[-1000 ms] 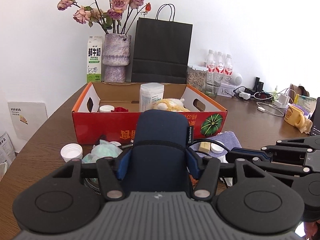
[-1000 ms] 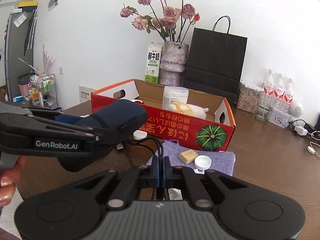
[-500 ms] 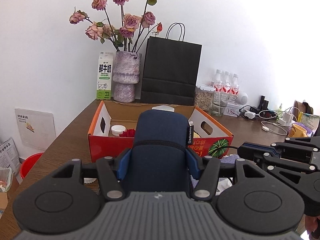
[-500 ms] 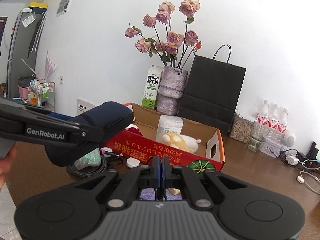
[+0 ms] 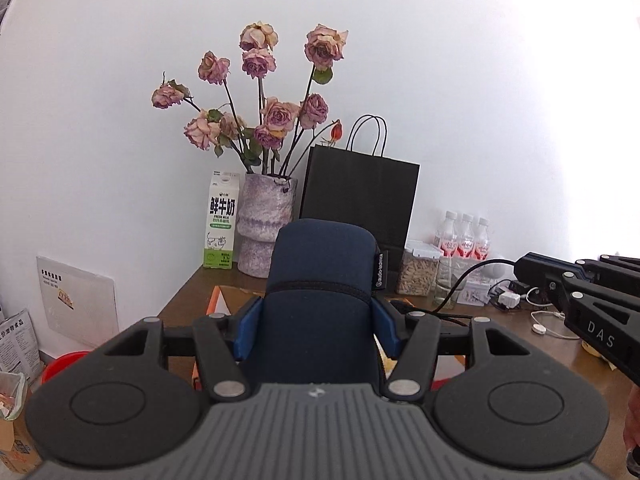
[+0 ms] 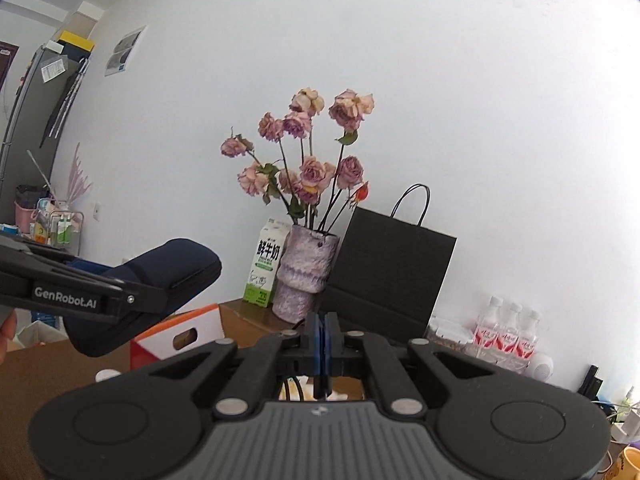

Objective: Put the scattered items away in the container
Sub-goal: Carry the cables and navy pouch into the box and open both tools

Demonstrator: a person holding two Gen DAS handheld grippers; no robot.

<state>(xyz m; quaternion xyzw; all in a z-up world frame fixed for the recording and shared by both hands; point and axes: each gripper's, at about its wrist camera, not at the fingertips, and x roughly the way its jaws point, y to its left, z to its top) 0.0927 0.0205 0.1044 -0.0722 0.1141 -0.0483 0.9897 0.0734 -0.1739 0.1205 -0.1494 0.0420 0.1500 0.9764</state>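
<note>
Both tongs have risen since the earlier frames, so the red cardboard box point(image 6: 176, 336) now sits low, largely hidden. Left tongs point(image 5: 318, 320): blue pads pinching a navy fabric pouch point(image 5: 320, 280), rounded, soft and matte, with a dark seam band and a small side label, held aloft above the near edge of the box. Right tongs point(image 6: 323, 344): pressed together on a thin black cable point(image 5: 460, 284). Behind, on the brown wooden tabletop point(image 5: 188, 300): milk carton point(image 5: 221, 226), mottled purple vase point(image 5: 264, 224) of dried roses, black paper bag point(image 5: 360, 196).
</note>
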